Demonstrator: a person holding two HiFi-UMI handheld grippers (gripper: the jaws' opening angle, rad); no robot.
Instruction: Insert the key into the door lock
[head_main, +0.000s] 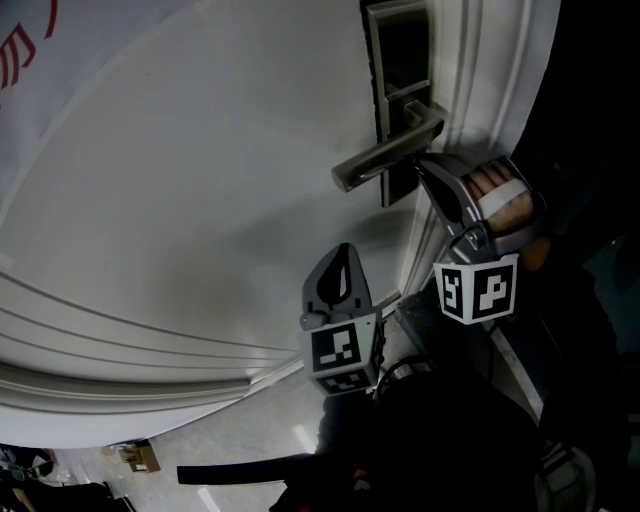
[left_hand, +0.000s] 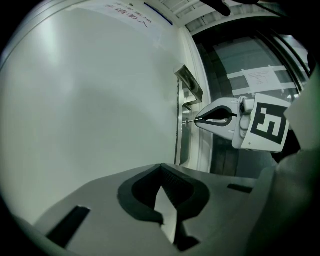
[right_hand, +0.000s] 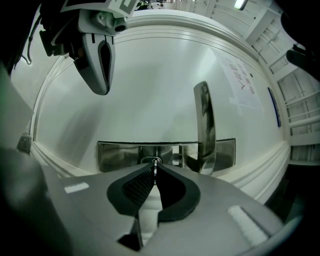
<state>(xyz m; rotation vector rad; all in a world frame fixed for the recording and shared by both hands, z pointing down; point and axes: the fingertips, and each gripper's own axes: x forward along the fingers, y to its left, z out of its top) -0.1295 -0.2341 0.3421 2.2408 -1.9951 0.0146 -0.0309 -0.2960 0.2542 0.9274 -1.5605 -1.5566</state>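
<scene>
The left gripper (left_hand: 161, 169) hangs before the door and apart from the lock, its jaws together on nothing. The right gripper (right_hand: 154, 171) pinches the key (left_hand: 188, 121). The key's tip meets the lock plate (right_hand: 120, 155) just beside the handle (right_hand: 205, 125), at the white door's (head_main: 200, 200) edge.

The key (right_hand: 155, 166) shows only as a thin edge-on sliver in the right gripper (right_hand: 154, 170), so its depth in the keyhole (right_hand: 149, 160) cannot be told (the head view shows it too small). The lock plate (head_main: 400, 40) runs off that view's top edge.
</scene>
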